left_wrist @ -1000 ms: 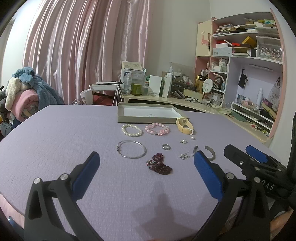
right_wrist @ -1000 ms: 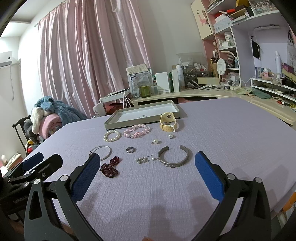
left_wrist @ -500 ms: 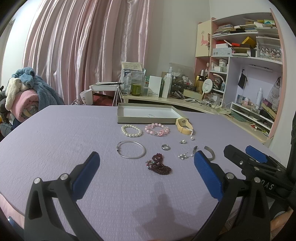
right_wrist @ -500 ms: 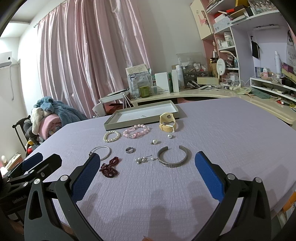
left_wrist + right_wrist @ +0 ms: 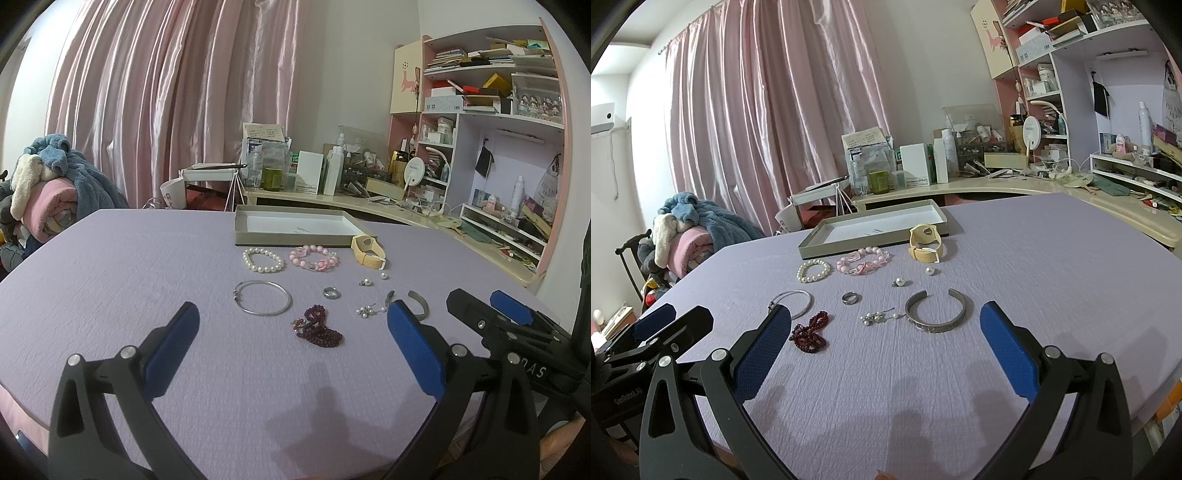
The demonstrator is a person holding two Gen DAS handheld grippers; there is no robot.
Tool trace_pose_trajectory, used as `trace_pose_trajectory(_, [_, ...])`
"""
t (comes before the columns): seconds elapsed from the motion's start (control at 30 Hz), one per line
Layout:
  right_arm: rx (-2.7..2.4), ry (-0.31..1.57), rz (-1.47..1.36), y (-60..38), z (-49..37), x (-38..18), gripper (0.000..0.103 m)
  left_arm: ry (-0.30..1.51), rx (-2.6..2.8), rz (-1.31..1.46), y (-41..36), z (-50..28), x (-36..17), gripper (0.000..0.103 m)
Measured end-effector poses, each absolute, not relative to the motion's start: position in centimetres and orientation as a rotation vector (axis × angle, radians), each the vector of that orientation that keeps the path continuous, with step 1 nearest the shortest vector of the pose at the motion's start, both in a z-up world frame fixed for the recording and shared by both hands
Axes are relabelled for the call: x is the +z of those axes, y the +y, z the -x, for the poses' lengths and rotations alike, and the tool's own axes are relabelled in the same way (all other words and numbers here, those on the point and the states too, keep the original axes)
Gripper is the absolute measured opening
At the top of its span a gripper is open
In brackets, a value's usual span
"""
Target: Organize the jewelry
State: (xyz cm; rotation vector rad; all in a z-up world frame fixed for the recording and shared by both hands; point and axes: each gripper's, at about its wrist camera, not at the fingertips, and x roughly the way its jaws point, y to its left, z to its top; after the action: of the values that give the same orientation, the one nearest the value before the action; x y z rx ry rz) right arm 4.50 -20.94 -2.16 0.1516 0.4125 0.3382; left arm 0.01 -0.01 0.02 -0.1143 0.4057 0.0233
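Both tools hang low over the near edge of the bench (image 5: 1052,258), side by side. The left hand-held gripper (image 5: 291,339) has its blue pads spread wide with nothing between them, and the right hand-held gripper (image 5: 882,338) is spread and empty too. To my eye they are held back like this so the whole spread can be taken in before a first piece is chosen.

I'll place everything from the shallow tray (image 5: 812,248), the likely home for it all, which sits at the far side, open and apparently still bare. Just in front of it lie a pearl bracelet (image 5: 813,270), a pink bead bracelet (image 5: 863,261) and a cream watch (image 5: 925,243) in a row. Nearer than those come a thin silver bangle (image 5: 263,302), a ring (image 5: 850,298) and two loose pearl studs (image 5: 899,283). Nearest the tools are the dark red bead strand (image 5: 809,332), a small pearl earring cluster (image 5: 875,317) and an open silver cuff (image 5: 936,312), this last squarely ahead of the right tool.
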Motion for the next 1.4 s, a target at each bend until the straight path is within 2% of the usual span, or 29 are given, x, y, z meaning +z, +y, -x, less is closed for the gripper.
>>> trace_pose_trajectory(1.23, [0.344,0.424,-0.153,-21.5,-4.9,-2.6,0.102,0.412,0.029,0.114,0.2,-0.2,0.0,0.101])
trace_pose_trajectory(1.4, [0.321,0.502,-0.106,-20.6,-6.9,-3.0,0.102,0.457,0.048,0.129,1.0,-1.6,-0.6,0.101])
